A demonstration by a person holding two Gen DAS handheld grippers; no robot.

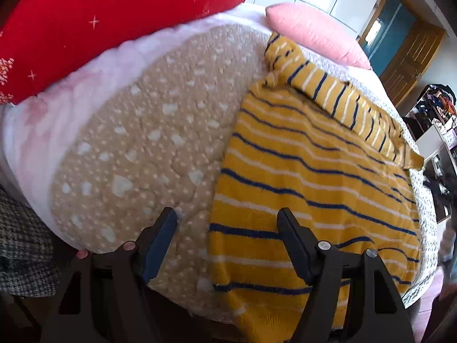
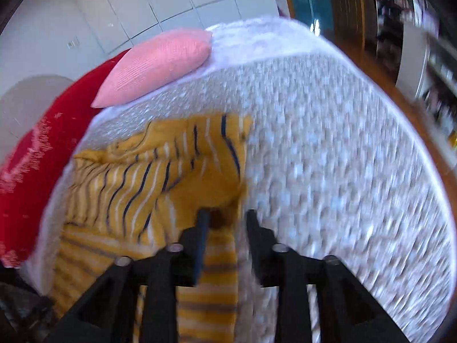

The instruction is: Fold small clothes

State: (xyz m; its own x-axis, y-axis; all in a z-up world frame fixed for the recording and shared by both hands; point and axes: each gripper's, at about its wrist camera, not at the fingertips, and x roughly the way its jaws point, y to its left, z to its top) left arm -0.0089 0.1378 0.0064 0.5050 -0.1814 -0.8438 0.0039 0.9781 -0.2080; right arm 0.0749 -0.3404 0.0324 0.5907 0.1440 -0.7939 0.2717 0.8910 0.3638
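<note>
Left gripper (image 1: 227,220): jaws spread wide, holding nothing, poised over the near left edge of the striped garment
Right gripper (image 2: 225,217): fingers part-closed around a raised yellow fold; grip blurred, cannot tell if pinched
Yellow striped garment (image 1: 308,177): spread on the dotted beige blanket (image 1: 148,143), sleeve folded across its top
Surroundings: red cushion (image 1: 100,20) and pink cushion (image 1: 311,31) at the far edge, off the garment
Writing: none legible
</note>
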